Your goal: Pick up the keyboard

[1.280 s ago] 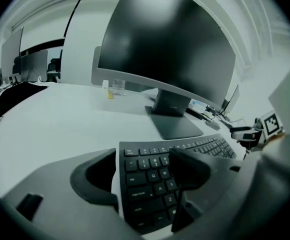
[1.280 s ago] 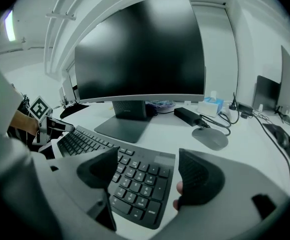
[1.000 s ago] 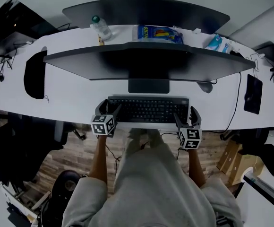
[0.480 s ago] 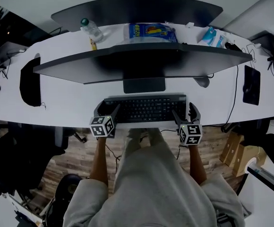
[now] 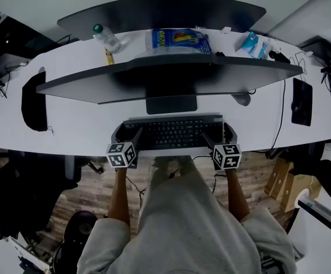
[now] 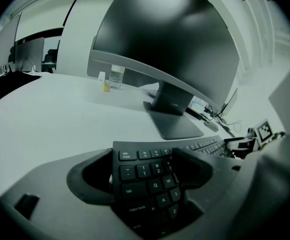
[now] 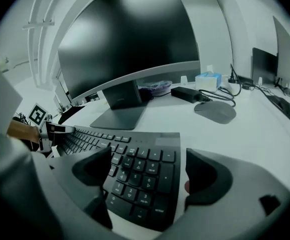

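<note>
A black keyboard lies flat on the white desk near its front edge, in front of the monitor stand. My left gripper straddles its left end: in the left gripper view one jaw stands outside the keyboard's left edge and the other over the keys, without clamping. My right gripper straddles the right end and its jaws are opening. In the right gripper view the outer jaw stands apart from the edge of the keyboard.
A wide curved monitor on a dark stand base rises just behind the keyboard. A grey mouse lies to the right. A water bottle, a blue packet and a tissue pack sit at the back.
My right gripper has come in closer over the keyboard's right end and its jaws have spread. The left gripper has stayed at the left end.
</note>
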The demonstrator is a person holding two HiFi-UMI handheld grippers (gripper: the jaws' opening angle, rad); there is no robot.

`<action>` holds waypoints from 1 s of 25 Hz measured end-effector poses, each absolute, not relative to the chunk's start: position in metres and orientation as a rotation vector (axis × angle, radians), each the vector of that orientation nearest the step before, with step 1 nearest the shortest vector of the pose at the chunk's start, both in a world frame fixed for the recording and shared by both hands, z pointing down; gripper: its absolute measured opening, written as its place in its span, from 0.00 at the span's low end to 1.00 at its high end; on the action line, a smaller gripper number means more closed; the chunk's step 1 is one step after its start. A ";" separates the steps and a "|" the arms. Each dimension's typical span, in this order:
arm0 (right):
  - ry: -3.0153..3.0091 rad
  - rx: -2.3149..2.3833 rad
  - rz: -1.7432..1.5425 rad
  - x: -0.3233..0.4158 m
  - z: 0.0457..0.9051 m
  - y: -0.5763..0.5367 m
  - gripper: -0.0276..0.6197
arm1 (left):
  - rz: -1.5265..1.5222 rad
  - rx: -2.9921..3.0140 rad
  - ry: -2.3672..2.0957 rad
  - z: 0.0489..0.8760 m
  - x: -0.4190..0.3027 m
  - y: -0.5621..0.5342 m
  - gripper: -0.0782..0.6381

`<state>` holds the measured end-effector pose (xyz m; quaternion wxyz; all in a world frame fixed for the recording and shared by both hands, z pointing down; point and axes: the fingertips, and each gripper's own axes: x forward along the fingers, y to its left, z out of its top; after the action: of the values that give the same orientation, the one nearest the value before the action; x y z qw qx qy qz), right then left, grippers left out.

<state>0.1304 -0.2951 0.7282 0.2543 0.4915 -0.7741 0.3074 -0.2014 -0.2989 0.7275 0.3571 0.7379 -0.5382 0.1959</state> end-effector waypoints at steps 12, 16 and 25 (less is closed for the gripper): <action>-2.119 1.270 0.919 0.124 0.740 -0.314 0.73 | 0.502 1.903 -1.395 0.728 -0.200 -0.300 0.59; -2.106 1.294 0.936 0.125 0.741 -0.316 0.73 | 0.504 1.903 -1.395 0.728 -0.201 -0.300 0.59; -2.073 1.352 0.958 0.128 0.741 -0.320 0.73 | 0.503 1.907 -1.395 0.728 -0.201 -0.300 0.59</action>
<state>0.1275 -0.3197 0.7414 0.2412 0.4943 -0.7581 0.3504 -0.2006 -0.3002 0.7276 0.3550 0.7380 -0.5400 0.1945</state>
